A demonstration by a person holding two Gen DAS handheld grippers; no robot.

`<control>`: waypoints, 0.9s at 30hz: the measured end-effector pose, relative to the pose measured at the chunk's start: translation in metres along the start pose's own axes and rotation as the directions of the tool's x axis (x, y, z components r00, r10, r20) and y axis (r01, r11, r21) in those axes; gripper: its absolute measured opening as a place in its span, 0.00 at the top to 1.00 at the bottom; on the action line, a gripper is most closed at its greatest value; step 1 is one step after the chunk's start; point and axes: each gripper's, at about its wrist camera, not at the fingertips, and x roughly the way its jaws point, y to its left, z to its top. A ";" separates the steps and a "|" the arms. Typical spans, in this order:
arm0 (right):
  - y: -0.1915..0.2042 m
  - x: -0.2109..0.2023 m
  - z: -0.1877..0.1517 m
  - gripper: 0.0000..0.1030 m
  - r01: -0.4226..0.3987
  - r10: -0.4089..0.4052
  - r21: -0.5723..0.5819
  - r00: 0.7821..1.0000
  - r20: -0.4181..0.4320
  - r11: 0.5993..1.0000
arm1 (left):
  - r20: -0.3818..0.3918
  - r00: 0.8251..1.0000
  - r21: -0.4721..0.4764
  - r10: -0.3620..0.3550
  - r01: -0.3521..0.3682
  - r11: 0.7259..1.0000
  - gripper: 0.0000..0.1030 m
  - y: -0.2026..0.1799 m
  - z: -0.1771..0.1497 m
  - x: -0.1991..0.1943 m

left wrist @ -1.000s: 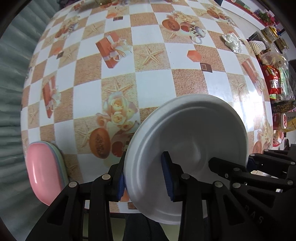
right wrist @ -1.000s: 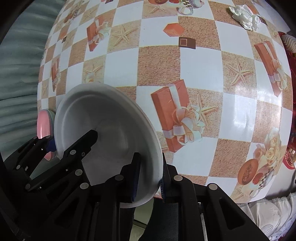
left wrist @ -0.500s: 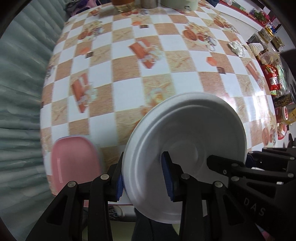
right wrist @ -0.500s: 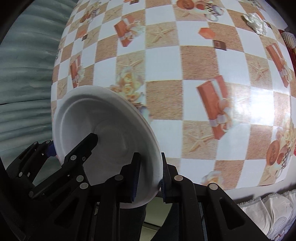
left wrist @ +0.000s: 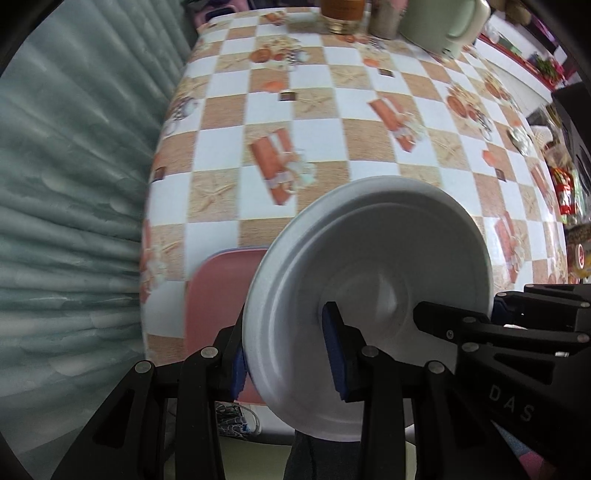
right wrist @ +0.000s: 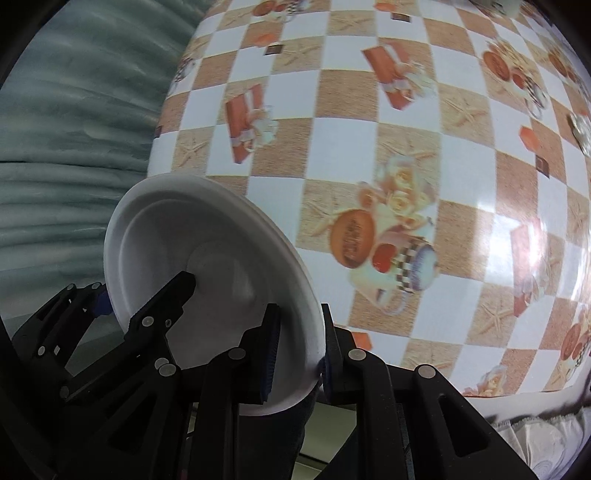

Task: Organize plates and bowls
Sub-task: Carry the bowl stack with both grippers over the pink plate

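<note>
Both grippers, left [left wrist: 286,354] and right [right wrist: 297,345], clamp opposite rims of a white plate [left wrist: 369,295], steadying it above pink plates [left wrist: 218,295] for stacking.

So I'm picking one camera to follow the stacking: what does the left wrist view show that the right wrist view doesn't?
Only the left wrist view shows the pink plate on the table, partly behind the white plate, plus the jars and green container at the far edge. Only the right wrist view shows white lacy cloth below the table. Both show the checkered tablecloth, curtain, and the left tool and right tool gripping that white plate's rim.
</note>
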 end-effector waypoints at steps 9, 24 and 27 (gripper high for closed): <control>0.041 0.019 0.006 0.79 0.010 -0.011 -0.044 1.000 -0.029 0.999 | -0.013 1.000 -0.040 0.003 -0.003 0.999 0.62 0.040 -0.009 0.005; 0.083 0.060 0.022 0.79 0.030 -0.036 -0.066 0.995 -0.092 0.997 | -0.059 0.998 -0.079 -0.017 0.012 0.997 0.62 0.078 -0.018 0.024; 0.089 0.064 0.025 0.79 0.043 -0.050 -0.072 0.995 -0.090 0.996 | -0.061 0.998 -0.080 -0.027 0.022 0.997 0.62 0.081 -0.016 0.026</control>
